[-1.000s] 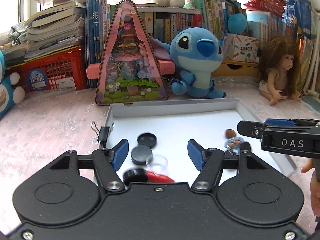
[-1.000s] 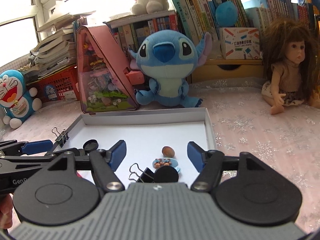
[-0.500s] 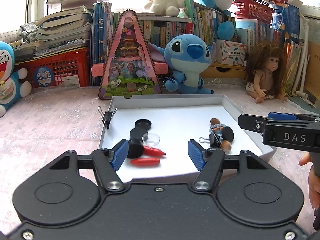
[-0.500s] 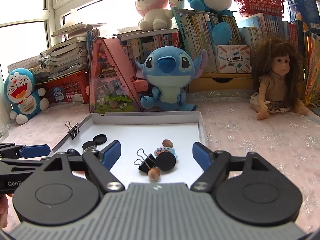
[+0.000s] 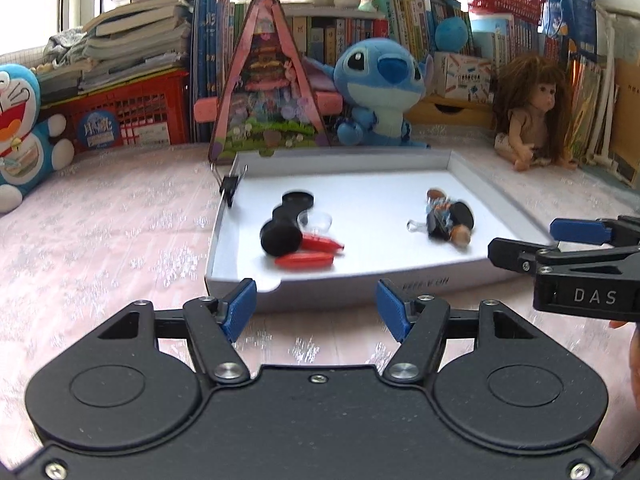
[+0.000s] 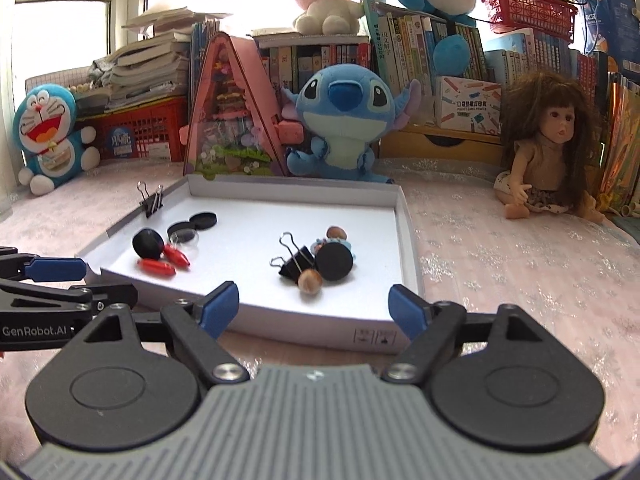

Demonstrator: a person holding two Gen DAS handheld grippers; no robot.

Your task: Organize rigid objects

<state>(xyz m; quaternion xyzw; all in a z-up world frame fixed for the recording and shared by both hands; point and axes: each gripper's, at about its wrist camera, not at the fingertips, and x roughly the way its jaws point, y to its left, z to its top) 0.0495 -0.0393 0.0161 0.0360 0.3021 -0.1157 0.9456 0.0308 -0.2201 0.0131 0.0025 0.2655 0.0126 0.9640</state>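
Observation:
A white shallow box (image 5: 400, 280) (image 6: 408, 236) lies on the pink cloth and holds two small heaps. On the left are black discs (image 6: 148, 243), a clear cap (image 6: 185, 237) and two red pieces (image 6: 157, 267). On the right are a black binder clip (image 6: 294, 262), a black disc (image 6: 335, 261), nuts (image 6: 310, 281) and a small blue figure (image 6: 320, 245). Another binder clip (image 6: 151, 203) grips the box's left wall. My left gripper (image 5: 316, 308) is open and empty before the box's near wall. My right gripper (image 6: 314, 307) is open and empty there too.
Behind the box stand a pink triangular toy case (image 6: 228, 120), a blue plush (image 6: 344, 120) and a doll (image 6: 548, 148). A Doraemon plush (image 6: 48, 136) and a red crate (image 6: 136, 132) are at the left. Bookshelves line the back.
Both grippers have drawn back from above the box interior to just outside its near wall. Both stayed open and empty. The objects in the box have not moved.

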